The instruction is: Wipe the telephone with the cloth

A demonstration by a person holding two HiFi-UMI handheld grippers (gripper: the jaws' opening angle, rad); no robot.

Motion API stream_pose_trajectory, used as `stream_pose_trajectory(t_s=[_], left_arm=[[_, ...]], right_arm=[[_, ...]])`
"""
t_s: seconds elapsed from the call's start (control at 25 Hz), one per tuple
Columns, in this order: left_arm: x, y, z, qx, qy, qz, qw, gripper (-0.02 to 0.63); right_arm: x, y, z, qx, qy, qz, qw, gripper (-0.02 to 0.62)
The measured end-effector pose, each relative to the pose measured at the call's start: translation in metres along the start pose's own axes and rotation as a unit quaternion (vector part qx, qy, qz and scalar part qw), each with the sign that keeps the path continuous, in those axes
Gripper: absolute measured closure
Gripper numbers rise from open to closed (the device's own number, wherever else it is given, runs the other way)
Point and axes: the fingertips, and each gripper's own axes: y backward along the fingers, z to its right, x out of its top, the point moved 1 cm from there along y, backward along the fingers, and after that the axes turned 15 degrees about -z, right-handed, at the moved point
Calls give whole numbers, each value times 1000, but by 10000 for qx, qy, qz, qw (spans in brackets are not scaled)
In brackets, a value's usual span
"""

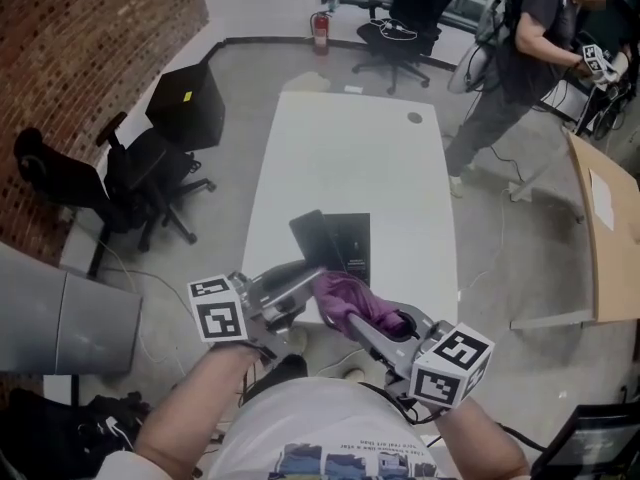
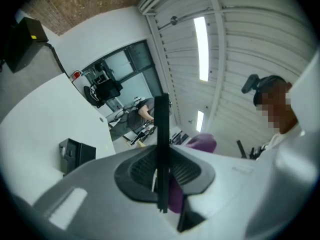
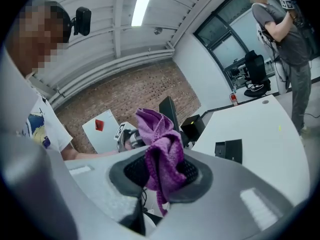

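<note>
Seen from the head camera looking steeply down, a person holds 2 grippers low over the near end of a long white table (image 1: 350, 158).

The left gripper (image 1: 308, 274) has its jaws partly closed, clamped on the telephone (image 1: 315, 236), a thin flat black slab held clear of the table. In the left gripper view the slab stands edge-on between the ribbed pads and cuts the scene in 2.

The right gripper (image 1: 358, 320) has its jaws closed on a bunched purple cloth (image 1: 350, 303). The cloth rises above the jaws and hangs below them, and it hides most of the gap in the right gripper view. The cloth sits just beside the telephone's near end; whether they touch cannot be told.

A black box (image 1: 352, 240) lies on the table just past the telephone.

Off the table, 1 black office chair (image 1: 150, 183) stands at the left, near a brick wall (image 1: 90, 68) and a black cube-shaped case (image 1: 190, 103). Another chair (image 1: 405, 18) and a red fire extinguisher (image 1: 320, 30) stand at the far end. A second person (image 1: 530, 48) stands at the far right, beside a wooden tabletop (image 1: 605, 228).
</note>
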Motion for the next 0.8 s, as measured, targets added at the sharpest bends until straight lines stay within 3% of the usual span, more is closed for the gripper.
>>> stream_pose_trajectory(t_s=[0.4,0.68,0.8], left_arm=[[18,26,4,98,-195,218,9995,525],[0,36,17,-257,-382,7,9989,525],[-15,25,26,-504,-424,-249,9975,525]], right_arm=[[-32,12,-2,-23,428,-637,9971,511],[35,54,19,-323,326,260,9986,511],[59,52,23,-239,218,527,9981,511]])
